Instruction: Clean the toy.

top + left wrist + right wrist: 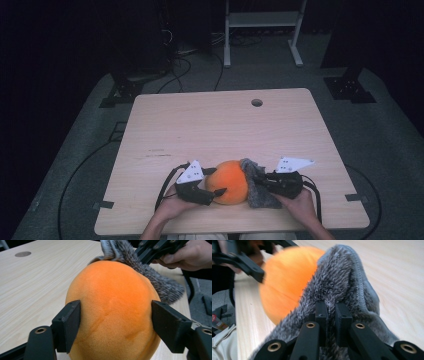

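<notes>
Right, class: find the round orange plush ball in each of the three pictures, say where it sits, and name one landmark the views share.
High view: the round orange plush ball lies near the table's front edge, between the two grippers.
Left gripper view: it fills the centre, between the left gripper's black jaws.
Right gripper view: upper left, behind the grey furry cloth.
Shared landmark: that grey furry cloth, pinched by the right gripper.

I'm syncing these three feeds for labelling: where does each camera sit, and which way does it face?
High view: above the person's side, looking forward and down on the table; forearms, both grippers.
Left gripper view: rides the left gripper, jaws flanking the orange plush ball.
Right gripper view: rides the right gripper, pinching the grey fur piece.
Shared: ball and fur.
</notes>
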Motion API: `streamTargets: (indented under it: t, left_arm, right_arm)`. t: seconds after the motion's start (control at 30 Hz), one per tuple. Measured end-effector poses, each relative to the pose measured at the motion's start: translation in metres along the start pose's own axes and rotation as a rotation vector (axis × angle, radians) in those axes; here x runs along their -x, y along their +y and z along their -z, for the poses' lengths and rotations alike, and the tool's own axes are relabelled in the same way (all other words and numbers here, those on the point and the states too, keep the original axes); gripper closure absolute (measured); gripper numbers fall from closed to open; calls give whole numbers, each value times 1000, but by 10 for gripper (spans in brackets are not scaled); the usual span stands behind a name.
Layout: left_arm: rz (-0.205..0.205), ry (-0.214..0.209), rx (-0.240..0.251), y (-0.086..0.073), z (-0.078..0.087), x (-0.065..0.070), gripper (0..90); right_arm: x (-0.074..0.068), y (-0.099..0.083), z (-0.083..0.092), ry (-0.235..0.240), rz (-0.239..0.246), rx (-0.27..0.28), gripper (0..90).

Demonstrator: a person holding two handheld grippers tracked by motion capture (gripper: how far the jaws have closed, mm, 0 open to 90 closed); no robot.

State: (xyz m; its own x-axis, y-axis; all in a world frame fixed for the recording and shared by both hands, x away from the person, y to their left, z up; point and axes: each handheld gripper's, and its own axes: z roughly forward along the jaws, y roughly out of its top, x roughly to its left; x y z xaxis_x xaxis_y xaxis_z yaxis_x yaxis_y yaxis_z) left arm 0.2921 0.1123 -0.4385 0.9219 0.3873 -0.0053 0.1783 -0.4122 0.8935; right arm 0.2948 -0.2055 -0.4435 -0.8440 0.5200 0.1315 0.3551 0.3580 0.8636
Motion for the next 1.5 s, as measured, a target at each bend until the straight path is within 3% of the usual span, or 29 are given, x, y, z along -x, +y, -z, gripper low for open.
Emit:
streamTargets:
  t: [0.07, 0.13, 0.23, 0.3, 0.37, 0.4, 0.43, 0.47, 0.5, 0.6, 0.63, 0.73, 0.8, 0.87, 0.97, 1.03, 1.17, 1.27, 1.3, 1.37, 1.5]
  left_arm:
    - [-20, 2, -4, 1, 0, 1, 302]
    - [-65, -1, -8, 4, -1, 7, 313]
    - [-104, -18, -10, 6, -3, 12, 324]
    - [-108, -43, 3, 7, -3, 13, 318]
    - [-65, -67, 30, 7, -1, 9, 262]
    - [-65, -67, 30, 7, -1, 9, 223]
    - [2, -71, 53, 7, 0, 2, 193]
    - [22, -72, 41, 7, -2, 0, 182]
    - [25, -70, 28, 6, -4, 1, 184]
    - [-25, -34, 11, 7, -5, 6, 267]
    - [-23, -31, 9, 7, -5, 6, 278]
    - [-33, -29, 9, 7, -4, 7, 297]
    - [-52, -28, 11, 8, -5, 9, 308]
    - [-74, -25, 9, 9, -5, 10, 322]
    - [-112, -24, 8, 10, -7, 14, 340]
    - [-132, -18, -4, 11, -8, 15, 349]
    - [-106, -18, 1, 10, -7, 13, 352]
    - [-77, -20, 11, 9, -8, 10, 353]
    - [-83, -17, 10, 9, -9, 10, 354]
    - [-106, -11, 8, 10, -10, 13, 360]
    - [-126, -4, -1, 11, -12, 15, 374]
  right_arm:
    - [6, -1, 8, 10, -41, 20, 822]
    - [7, 4, 14, 39, -64, 88, 822]
    - [1, 17, 18, 56, -36, 155, 822]
    - [1, 19, 13, 59, -35, 133, 822]
    - [-1, 15, 6, 70, -28, 106, 823]
    - [-1, 15, 6, 70, -28, 106, 823]
    - [-1, 12, 6, 81, -37, 114, 822]
    - [-1, 12, 7, 83, -36, 109, 822]
    - [-1, 11, 7, 83, -36, 107, 822]
    - [3, 5, 6, 70, -52, 78, 823]
    - [7, 3, 7, 65, -85, 65, 822]
    - [16, -1, 10, 43, -126, 17, 821]
    - [22, -4, 14, 94, -204, 32, 821]
    - [21, -2, 19, 83, -184, 56, 822]
    - [12, 9, 22, 105, -139, 118, 822]
    - [6, 15, 18, 118, -111, 132, 820]
    - [9, 10, 10, 95, -134, 112, 822]
    - [17, 2, 12, 31, -153, 34, 821]
    - [19, 0, 14, 29, -173, 26, 821]
    - [16, 2, 19, 28, -171, 51, 821]
    - [-4, 17, 20, 59, -63, 106, 821]
